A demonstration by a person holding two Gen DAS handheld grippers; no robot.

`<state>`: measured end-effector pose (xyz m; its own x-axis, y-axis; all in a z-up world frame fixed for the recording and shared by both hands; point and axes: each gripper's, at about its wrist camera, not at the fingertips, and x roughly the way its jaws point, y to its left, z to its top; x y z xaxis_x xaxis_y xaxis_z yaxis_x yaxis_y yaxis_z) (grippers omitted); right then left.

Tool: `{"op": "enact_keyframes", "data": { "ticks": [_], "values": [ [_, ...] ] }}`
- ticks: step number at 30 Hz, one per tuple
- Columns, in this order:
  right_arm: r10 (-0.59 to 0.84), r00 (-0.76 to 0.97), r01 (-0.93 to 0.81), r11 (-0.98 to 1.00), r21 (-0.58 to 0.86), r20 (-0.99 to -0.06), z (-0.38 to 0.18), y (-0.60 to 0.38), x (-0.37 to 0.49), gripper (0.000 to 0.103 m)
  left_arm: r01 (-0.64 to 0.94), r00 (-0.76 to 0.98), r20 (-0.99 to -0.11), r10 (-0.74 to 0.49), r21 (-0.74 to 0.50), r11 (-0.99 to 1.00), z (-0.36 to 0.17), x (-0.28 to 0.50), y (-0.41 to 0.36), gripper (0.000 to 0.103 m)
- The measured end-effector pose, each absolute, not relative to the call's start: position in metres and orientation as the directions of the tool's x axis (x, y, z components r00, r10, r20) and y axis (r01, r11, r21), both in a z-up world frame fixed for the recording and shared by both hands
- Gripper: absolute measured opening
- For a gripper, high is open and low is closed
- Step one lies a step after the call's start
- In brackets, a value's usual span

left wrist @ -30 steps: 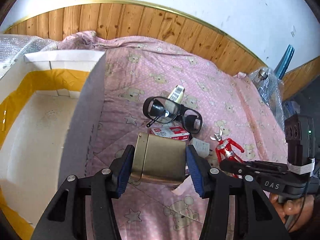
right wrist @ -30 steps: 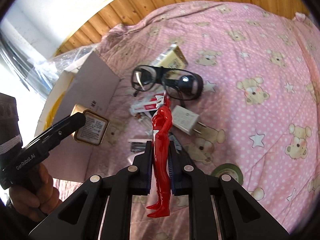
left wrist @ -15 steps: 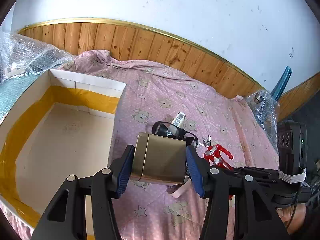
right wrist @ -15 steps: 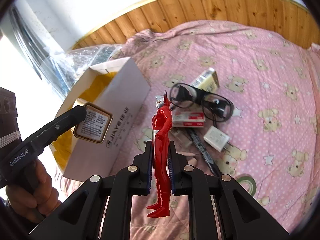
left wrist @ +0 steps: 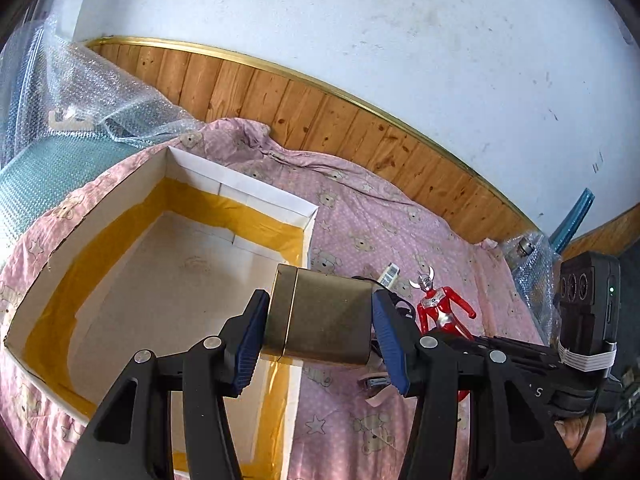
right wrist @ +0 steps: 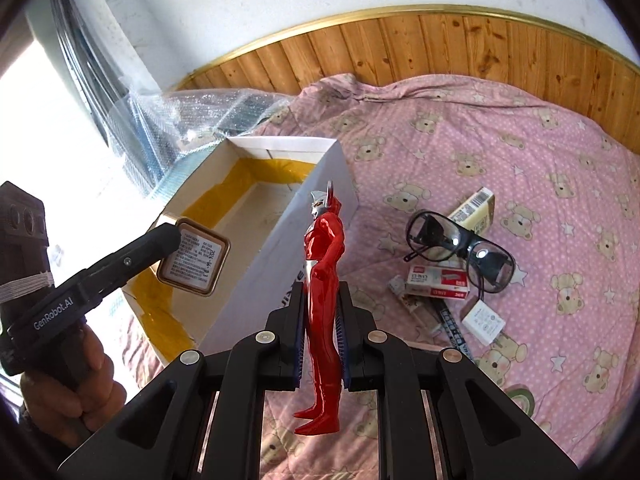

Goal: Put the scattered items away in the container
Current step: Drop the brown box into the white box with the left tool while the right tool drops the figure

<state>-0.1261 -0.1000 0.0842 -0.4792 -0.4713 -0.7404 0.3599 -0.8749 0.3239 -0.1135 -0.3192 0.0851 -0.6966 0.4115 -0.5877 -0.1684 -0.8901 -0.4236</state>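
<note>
Left gripper (left wrist: 320, 332) clamped on gold tin (left wrist: 320, 320), its printed label (right wrist: 195, 256) only in right view.

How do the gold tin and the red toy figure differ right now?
The gold tin is boxy and metallic, with a printed label on one face; the red toy figure is slim, glossy and human-shaped. The tin fills the left gripper, jaws wide; the right gripper pinches the figure with jaws nearly closed. The tin hangs over the white box; the figure is beside it. Both are held aloft.
</note>
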Motion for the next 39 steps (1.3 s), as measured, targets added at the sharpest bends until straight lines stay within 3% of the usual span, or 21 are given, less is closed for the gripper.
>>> {"op": "enact_keyframes", "data": {
  "ticks": [15,30,32,34,39],
  "values": [
    [-0.519,-0.434,0.439,-0.836,0.331,-0.736,0.096,-0.164,-0.138,0.014,-0.065,-0.708,-0.598,0.377,-0.476,-0.877,0.070,-0.119,-0.377,0.053],
    [-0.572,-0.386,0.536,-0.778,0.328,-0.724,0.094,-0.239,-0.175,0.015,0.082,-0.682,-0.676,0.281,-0.452,-0.888,0.047,-0.143,-0.419,0.054],
    [-0.593,-0.379,0.561,-0.758,0.333,-0.711,0.087,-0.251,-0.185,0.018,0.115,-0.675,-0.689,0.263,-0.451,-0.885,0.042,-0.149,-0.426,0.054],
    [-0.546,-0.419,0.524,-0.798,0.298,-0.726,0.075,-0.254,-0.195,0.047,0.148,-0.666,-0.703,0.250,-0.453,-0.879,0.035,-0.155,-0.434,0.054],
    [-0.535,-0.370,0.478,-0.810,0.338,-0.759,0.051,-0.240,-0.200,0.048,0.169,-0.650,-0.714,0.259,-0.468,-0.868,0.027,-0.156,-0.448,0.056]
  ]
}}
